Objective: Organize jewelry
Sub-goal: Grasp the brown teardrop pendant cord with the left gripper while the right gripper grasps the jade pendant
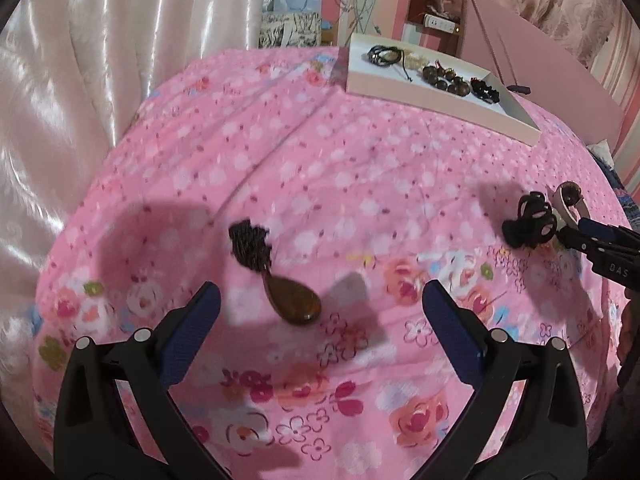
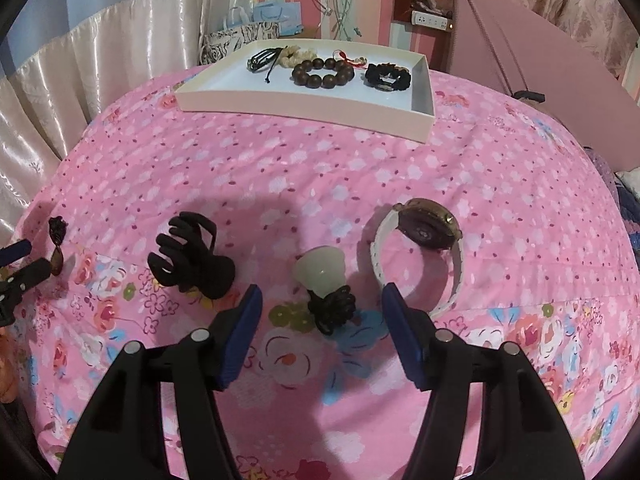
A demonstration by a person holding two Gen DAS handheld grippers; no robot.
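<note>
A pink flowered cloth (image 2: 320,168) covers the table, with a shallow white tray (image 2: 304,98) at its far side holding a brown bead bracelet (image 2: 323,73) and a black bracelet (image 2: 388,76). Nearer lie a white-strapped watch (image 2: 420,248), a black hair claw (image 2: 192,256), a pale pendant (image 2: 322,274) and a brown teardrop pendant (image 1: 294,302). The left gripper (image 1: 320,312) hangs released around the brown pendant, not touching; the right gripper (image 2: 320,320) is released, framing the pale one.

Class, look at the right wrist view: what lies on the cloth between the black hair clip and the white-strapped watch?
A pale green jade-like pendant with a black knotted cord lies there, just ahead of the open right claw.
</note>
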